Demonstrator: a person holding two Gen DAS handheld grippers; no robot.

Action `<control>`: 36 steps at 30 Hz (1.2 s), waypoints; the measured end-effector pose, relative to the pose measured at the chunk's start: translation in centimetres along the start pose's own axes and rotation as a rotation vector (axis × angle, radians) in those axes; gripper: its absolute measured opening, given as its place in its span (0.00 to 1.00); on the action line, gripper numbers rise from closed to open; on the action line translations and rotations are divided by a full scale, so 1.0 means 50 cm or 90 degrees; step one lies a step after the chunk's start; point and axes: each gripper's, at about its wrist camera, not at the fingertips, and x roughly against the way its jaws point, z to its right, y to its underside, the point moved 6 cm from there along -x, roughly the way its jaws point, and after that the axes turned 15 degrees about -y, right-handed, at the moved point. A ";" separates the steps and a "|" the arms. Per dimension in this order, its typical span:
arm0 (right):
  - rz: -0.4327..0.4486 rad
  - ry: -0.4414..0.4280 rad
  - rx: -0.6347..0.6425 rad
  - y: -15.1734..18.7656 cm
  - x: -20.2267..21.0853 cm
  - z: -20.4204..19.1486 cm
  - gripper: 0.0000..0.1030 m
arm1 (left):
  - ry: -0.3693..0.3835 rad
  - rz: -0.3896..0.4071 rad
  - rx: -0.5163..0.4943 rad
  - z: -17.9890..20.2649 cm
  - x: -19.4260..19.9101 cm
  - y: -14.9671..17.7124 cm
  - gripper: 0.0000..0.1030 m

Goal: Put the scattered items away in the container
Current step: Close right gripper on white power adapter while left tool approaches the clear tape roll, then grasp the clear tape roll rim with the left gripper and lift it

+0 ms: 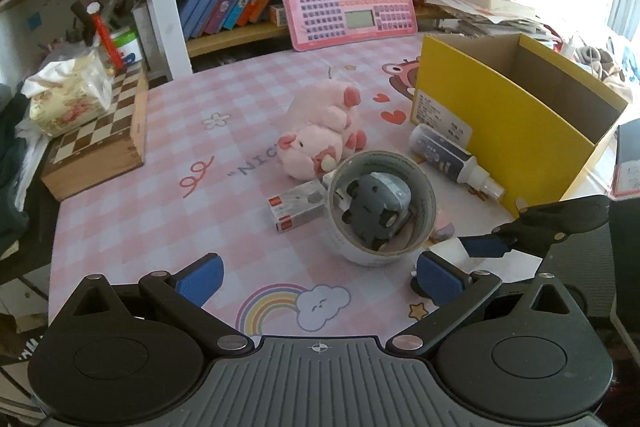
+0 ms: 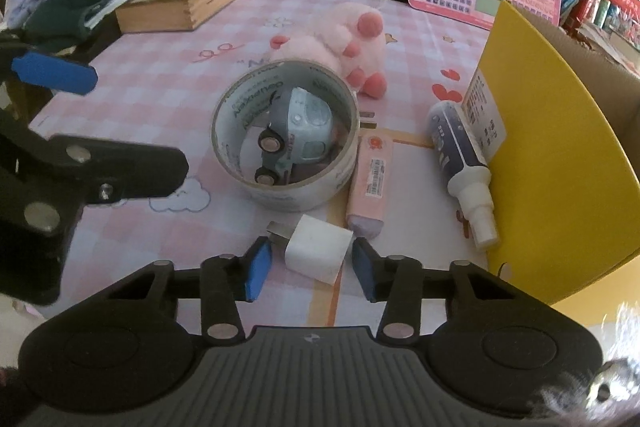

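Right wrist view: right gripper, narrowly parted, straddles the white charger; next, clamp it. Left gripper gapes wide.

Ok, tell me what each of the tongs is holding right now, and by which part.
Nothing is held. The left tongs are open over bare mat. The right tongs are open around the white charger, pads beside its sides, not clamped.

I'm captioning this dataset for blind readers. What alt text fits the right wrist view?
The right tool is open around a white charger cube on a pink checked table. Beyond it a toy car sits inside a tape roll, with a pink plush pig behind and a spray bottle beside a yellow box.
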 end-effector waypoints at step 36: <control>-0.010 0.012 0.041 0.042 0.089 -0.005 0.32 | 0.060 -0.076 0.153 0.007 -0.121 -0.019 0.03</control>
